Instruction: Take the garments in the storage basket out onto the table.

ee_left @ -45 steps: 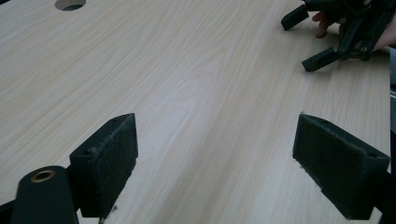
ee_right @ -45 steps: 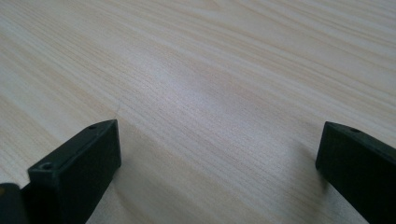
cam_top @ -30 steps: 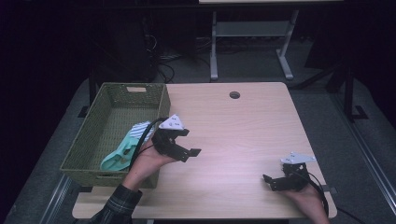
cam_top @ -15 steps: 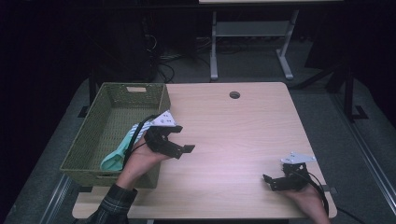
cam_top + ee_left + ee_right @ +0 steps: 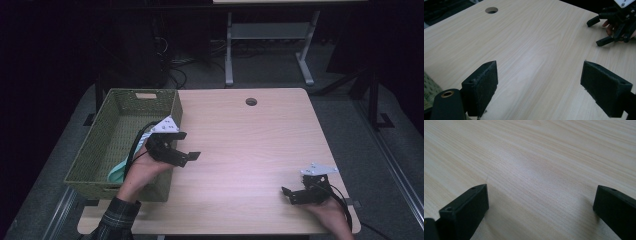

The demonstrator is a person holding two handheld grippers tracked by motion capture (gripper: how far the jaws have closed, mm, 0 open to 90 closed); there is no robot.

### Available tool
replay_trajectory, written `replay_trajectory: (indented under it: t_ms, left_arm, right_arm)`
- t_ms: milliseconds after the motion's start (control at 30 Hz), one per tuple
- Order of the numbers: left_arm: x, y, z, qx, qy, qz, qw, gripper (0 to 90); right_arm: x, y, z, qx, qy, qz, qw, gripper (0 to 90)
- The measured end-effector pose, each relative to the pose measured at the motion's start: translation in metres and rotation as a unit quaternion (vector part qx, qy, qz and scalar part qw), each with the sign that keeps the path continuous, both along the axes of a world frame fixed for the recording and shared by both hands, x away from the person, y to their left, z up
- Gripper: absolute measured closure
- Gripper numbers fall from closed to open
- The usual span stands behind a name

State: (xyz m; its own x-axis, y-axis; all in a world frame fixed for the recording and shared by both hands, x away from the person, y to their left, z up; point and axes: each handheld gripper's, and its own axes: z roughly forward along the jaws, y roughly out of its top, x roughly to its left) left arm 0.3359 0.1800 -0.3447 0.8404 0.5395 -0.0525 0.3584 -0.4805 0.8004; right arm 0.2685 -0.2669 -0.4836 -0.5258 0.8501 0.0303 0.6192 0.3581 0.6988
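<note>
While poised at the right rim of the green basket with the left gripper released and empty, risks catching a jaw or the trailing cable on the woven wall. Finds the mint cloth down inside the basket, near its front, partly hidden under the left hand. Could pinch wicker along with fabric on a blind reach and drag the basket along the table. Shows the right gripper released too, empty, by the table's right front corner, too far off to steady anything.
</note>
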Motion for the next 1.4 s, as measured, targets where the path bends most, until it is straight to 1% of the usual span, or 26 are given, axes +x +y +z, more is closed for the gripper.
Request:
replay_trajectory:
  t_ms: [267,433,467,567,733,933,1033,1100,1167,1233,1333,1400]
  left_arm:
    - [0.001,0.01,0.0,0.0,0.001,0.014,0.9999,13.6]
    - [0.001,0.014,-0.001,0.001,0.002,0.018,0.9998,13.6]
    - [0.001,0.015,0.0,0.004,0.001,0.018,0.9998,13.6]
    - [0.001,0.018,-0.001,0.001,0.001,0.023,0.9997,13.6]
    - [0.003,0.024,-0.001,0.005,0.001,0.029,0.9996,13.6]
    - [0.004,0.033,-0.001,0.006,0.001,0.037,0.9993,13.6]
    - [0.005,0.039,-0.001,0.006,0.002,0.045,0.9989,13.6]
    - [0.005,0.042,-0.001,0.009,0.001,0.046,0.9989,13.7]
    - [0.005,0.043,-0.001,0.006,0.002,0.051,0.9987,13.7]
    - [0.006,0.047,0.0,0.009,0.0,0.05,0.9987,13.8]
    - [0.006,0.05,0.0,0.008,0.0,0.055,0.9985,14.0]
    - [0.007,0.056,0.0,0.01,0.0,0.059,0.9982,14.1]
  right_arm:
    - [0.0,0.0,0.0,0.0,0.0,-0.001,1.0,0.0]
    - [0.0,0.0,0.0,0.0,0.0,-0.001,1.0,0.0]
    - [0.0,0.0,0.0,0.0,0.0,-0.001,1.0,0.0]
    - [0.0,0.0,0.0,0.0,0.0,-0.002,1.0,0.0]
    - [0.0,0.0,0.0,0.0,0.0,-0.001,1.0,0.0]
    - [0.0,0.0,0.0,0.0,0.0,-0.001,1.0,0.0]
    - [0.0,0.0,0.0,0.0,0.0,-0.001,1.0,0.0]
    - [0.0,0.0,0.0,0.0,0.0,-0.001,1.0,0.0]
    - [0.0,0.0,0.0,0.0,0.0,-0.001,1.0,0.0]
    - [0.0,0.0,0.0,0.0,0.0,-0.001,1.0,0.0]
    - [0.0,0.0,0.0,0.0,0.0,-0.001,1.0,0.0]
    - [0.0,0.0,0.0,0.0,0.0,-0.001,1.0,0.0]
